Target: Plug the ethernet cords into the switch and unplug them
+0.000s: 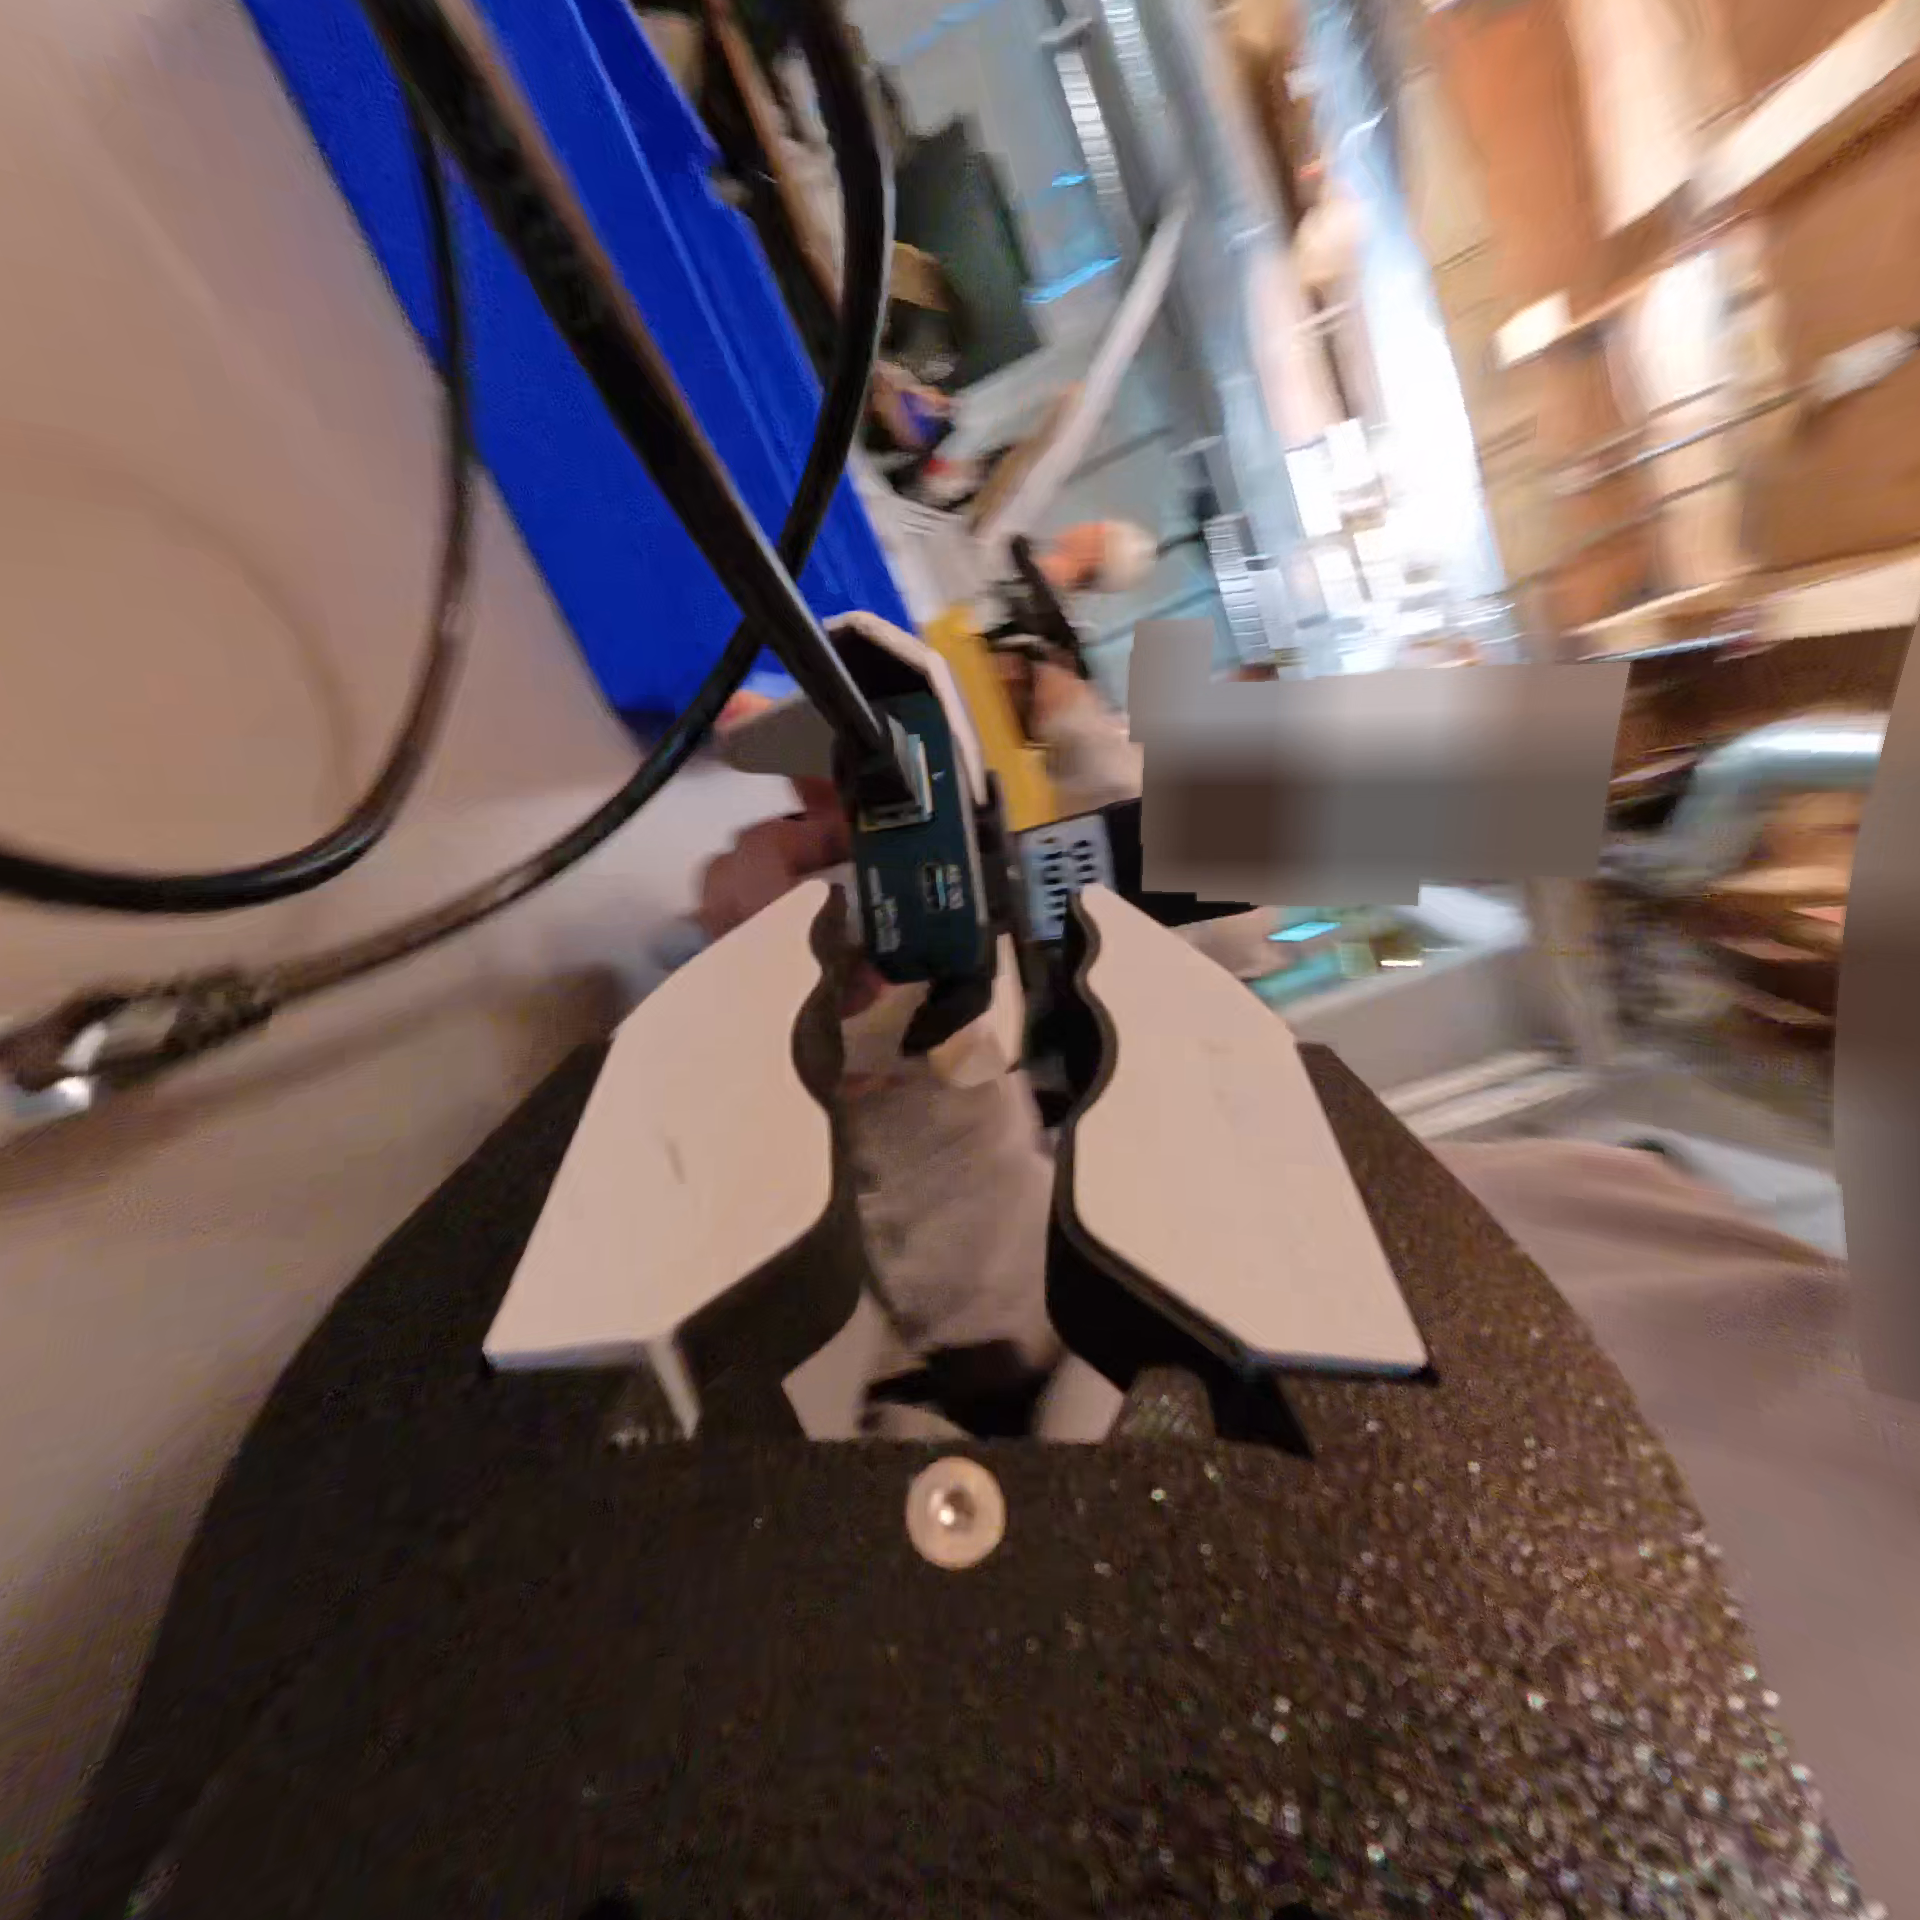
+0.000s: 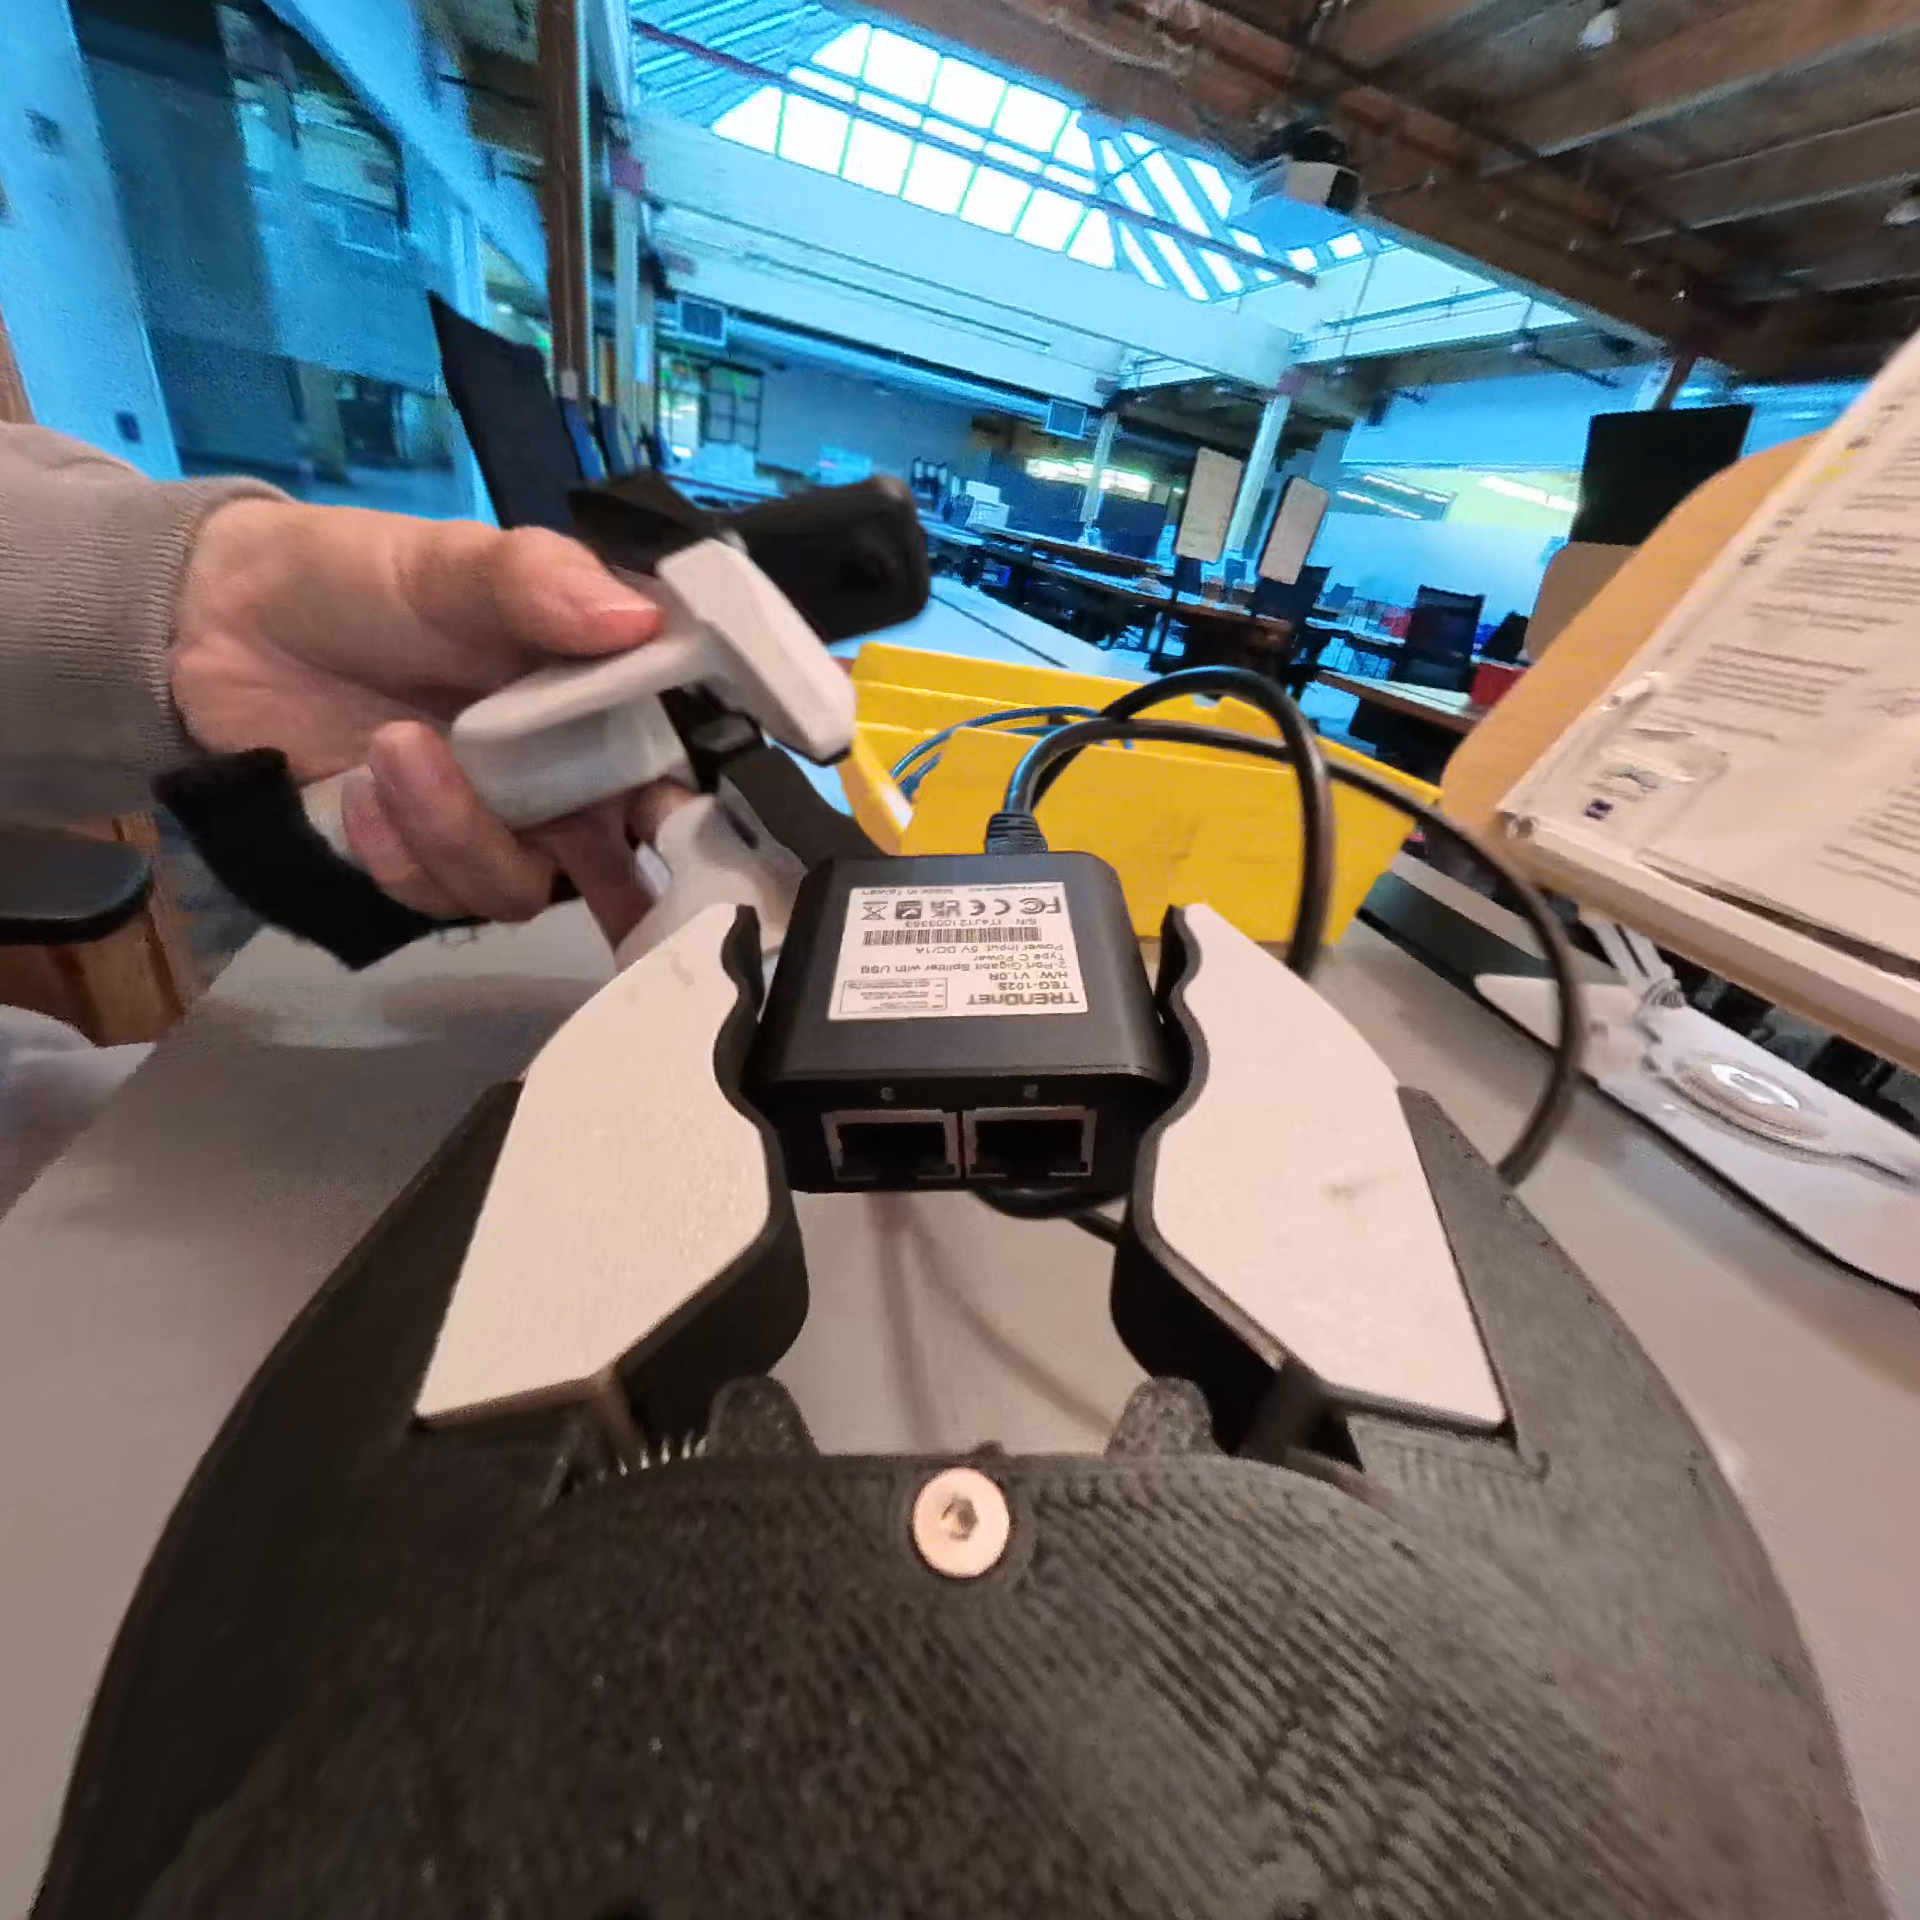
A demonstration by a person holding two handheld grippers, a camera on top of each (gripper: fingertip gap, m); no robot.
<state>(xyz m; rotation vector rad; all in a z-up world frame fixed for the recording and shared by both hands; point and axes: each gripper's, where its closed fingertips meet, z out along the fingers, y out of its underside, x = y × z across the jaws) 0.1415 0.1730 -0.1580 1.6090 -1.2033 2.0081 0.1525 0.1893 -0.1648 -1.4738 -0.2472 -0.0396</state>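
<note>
In the right wrist view my right gripper (image 2: 961, 925) is shut on the switch (image 2: 961, 997), a small black box with a white label on top. Its two ethernet ports (image 2: 961, 1143) face the camera and are unplugged. A black cord (image 2: 1299, 758) is plugged into its far end and loops to the right. In the left wrist view my left gripper (image 1: 951, 914) is open and holds nothing. The switch (image 1: 920, 842) sits just beyond its tips with the black cord (image 1: 665, 416) in it. A loose cord plug (image 1: 94, 1049) lies on the table at the left.
A hand (image 2: 364, 665) holds the left tool's white handle (image 2: 623, 717) to the left of the switch. A yellow bin (image 2: 1143, 810) with a blue cable (image 2: 966, 727) stands behind it. A cardboard box with a paper sheet (image 2: 1766, 675) is at the right. A blue bin (image 1: 582, 364) stands on the table.
</note>
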